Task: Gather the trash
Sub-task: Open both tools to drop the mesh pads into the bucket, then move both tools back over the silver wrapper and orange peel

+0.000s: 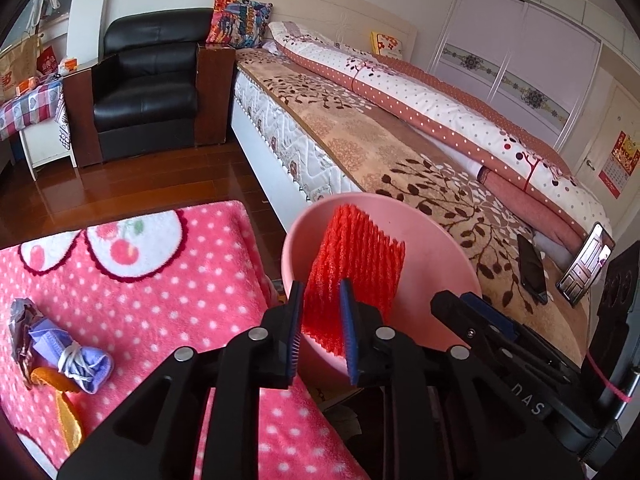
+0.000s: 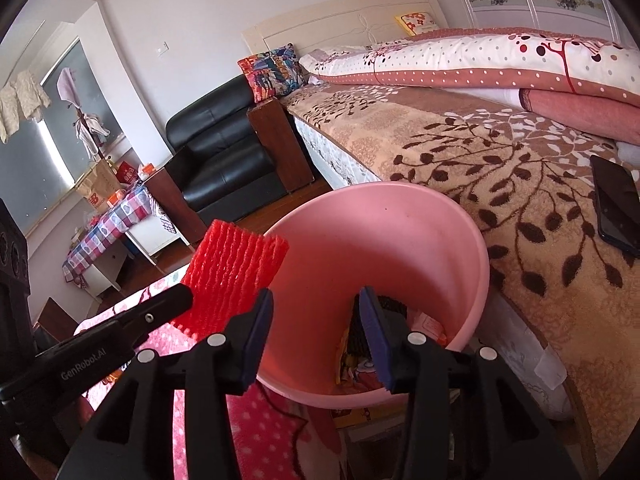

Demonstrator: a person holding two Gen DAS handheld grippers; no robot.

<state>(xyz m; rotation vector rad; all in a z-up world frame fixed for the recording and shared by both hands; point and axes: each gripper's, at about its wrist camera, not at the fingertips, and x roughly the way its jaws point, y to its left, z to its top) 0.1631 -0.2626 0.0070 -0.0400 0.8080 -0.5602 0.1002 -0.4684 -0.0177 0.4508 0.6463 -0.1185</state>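
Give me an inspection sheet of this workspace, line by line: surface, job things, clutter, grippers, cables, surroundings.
Surface: pink polka-dot blanket beside the bed.
Job's things: red foam net held at the rim of the pink bin; some wrappers already lie at the bin's bottom.
Clutter: crumpled foil, a purple mask and an orange strip lie on the blanket; two phones lie on the bed.
Grippers: left gripper shut on the net; right gripper open, at the bin's near rim.
Cables: nothing seen.
Surroundings: black armchair, wooden floor, wardrobe, small table with a checked cloth.
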